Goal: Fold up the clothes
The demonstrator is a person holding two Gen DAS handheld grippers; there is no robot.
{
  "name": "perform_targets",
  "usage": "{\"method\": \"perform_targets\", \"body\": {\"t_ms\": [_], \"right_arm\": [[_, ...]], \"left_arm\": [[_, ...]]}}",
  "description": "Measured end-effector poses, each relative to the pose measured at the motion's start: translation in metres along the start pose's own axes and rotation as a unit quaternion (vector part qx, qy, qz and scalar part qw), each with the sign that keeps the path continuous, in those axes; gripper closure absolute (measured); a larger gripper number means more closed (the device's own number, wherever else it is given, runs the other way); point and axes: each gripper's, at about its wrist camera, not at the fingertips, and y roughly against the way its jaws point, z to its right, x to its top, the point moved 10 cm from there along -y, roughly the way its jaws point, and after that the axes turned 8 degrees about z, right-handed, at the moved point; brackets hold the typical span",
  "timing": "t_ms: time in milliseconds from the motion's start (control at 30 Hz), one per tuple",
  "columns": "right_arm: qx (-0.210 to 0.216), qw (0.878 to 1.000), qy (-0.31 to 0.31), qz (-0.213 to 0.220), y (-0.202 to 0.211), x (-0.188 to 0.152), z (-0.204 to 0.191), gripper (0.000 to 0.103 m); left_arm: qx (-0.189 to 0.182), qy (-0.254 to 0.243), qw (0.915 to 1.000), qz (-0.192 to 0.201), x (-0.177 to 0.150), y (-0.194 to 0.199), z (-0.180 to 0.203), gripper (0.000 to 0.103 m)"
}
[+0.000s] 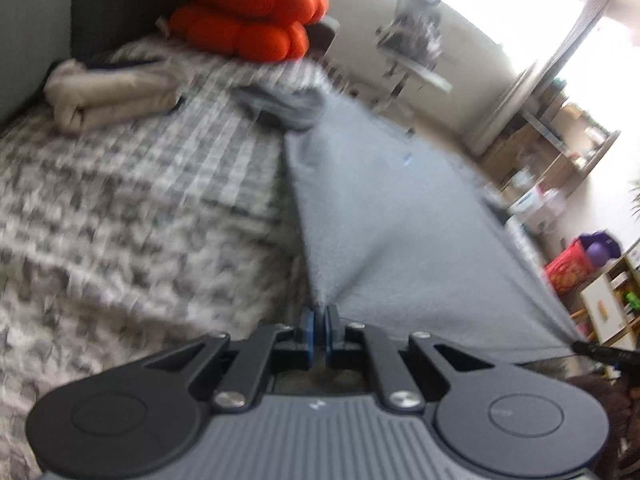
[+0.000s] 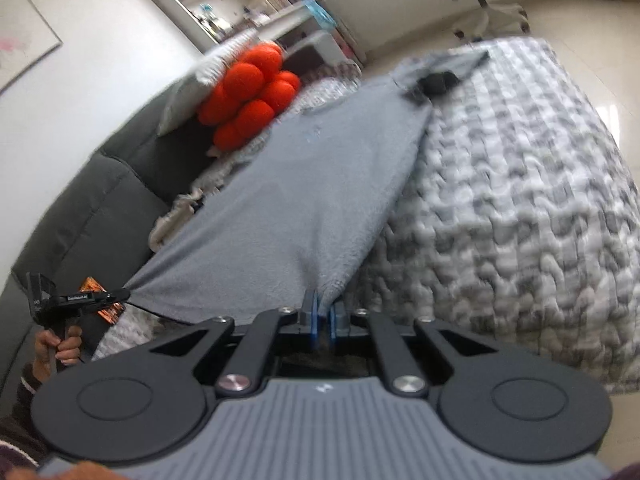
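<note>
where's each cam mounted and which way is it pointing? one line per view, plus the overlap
Left wrist: on the left gripper, looking along its shut fingers at the grey garment stretched over the patterned blanket; right gripper tip at far right.
Right wrist: on the right gripper, looking up the garment toward the orange cushion; the person's left hand shows.
Shared: garment, blanket, cushion, dark sofa.

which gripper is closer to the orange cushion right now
Left, as far as the blur allows. The left gripper grips the grey garment on the orange cushion side; the right gripper grips its hem farther out.
</note>
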Motion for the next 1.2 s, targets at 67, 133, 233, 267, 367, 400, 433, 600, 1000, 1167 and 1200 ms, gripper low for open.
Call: {"method": "perform_targets", "body": {"t_ms": [67,133,233,267,367,400,433,600,1000,1167,1200], "right_arm": [[-0.018,1.0,-0.011,-0.016,-0.009,-0.01,0.013,0.096],[-0.035,0.999,-0.027,-0.031,-0.019,-0.019,0.027,0.096],[-0.052,0.997,-0.041,-0.046,-0.027,-0.03,0.044,0.096],[-0.056,0.996,-0.045,-0.048,-0.029,-0.032,0.046,0.096],[-0.061,0.996,-0.039,-0.046,-0.028,-0.03,0.046,0.092],[-0.067,0.996,-0.031,-0.042,-0.026,-0.027,0.045,0.09],[-0.075,0.996,-0.02,-0.037,-0.024,-0.024,0.044,0.086],[-0.089,0.996,0.016,-0.024,-0.016,-0.009,0.042,0.084],[-0.085,0.989,0.117,0.017,-0.068,0.03,-0.001,0.066],[-0.082,0.984,0.155,0.027,-0.092,0.043,-0.019,0.066],[-0.081,0.983,0.161,0.027,-0.098,0.045,-0.024,0.066]], "left_arm": [[0.015,0.001,0.9996,-0.022,-0.014,-0.013,-0.008,0.098],[0.027,-0.004,0.9988,-0.042,-0.027,-0.027,-0.013,0.098],[0.04,-0.013,0.9976,-0.055,-0.037,-0.04,-0.016,0.098],[0.041,-0.015,0.9976,-0.055,-0.036,-0.04,-0.015,0.098],[0.04,-0.028,0.9975,-0.051,-0.03,-0.036,-0.009,0.096],[0.04,-0.032,0.9975,-0.05,-0.028,-0.035,-0.007,0.096],[0.041,-0.038,0.9974,-0.045,-0.025,-0.033,-0.006,0.094],[0.036,-0.079,0.9962,0.001,0.0,-0.023,0.015,0.07],[-0.057,-0.16,0.9843,0.048,0.029,-0.079,0.117,0.064],[-0.078,-0.174,0.9796,0.062,0.033,-0.106,0.151,0.062],[-0.079,-0.177,0.9789,0.065,0.034,-0.111,0.156,0.06]]}}
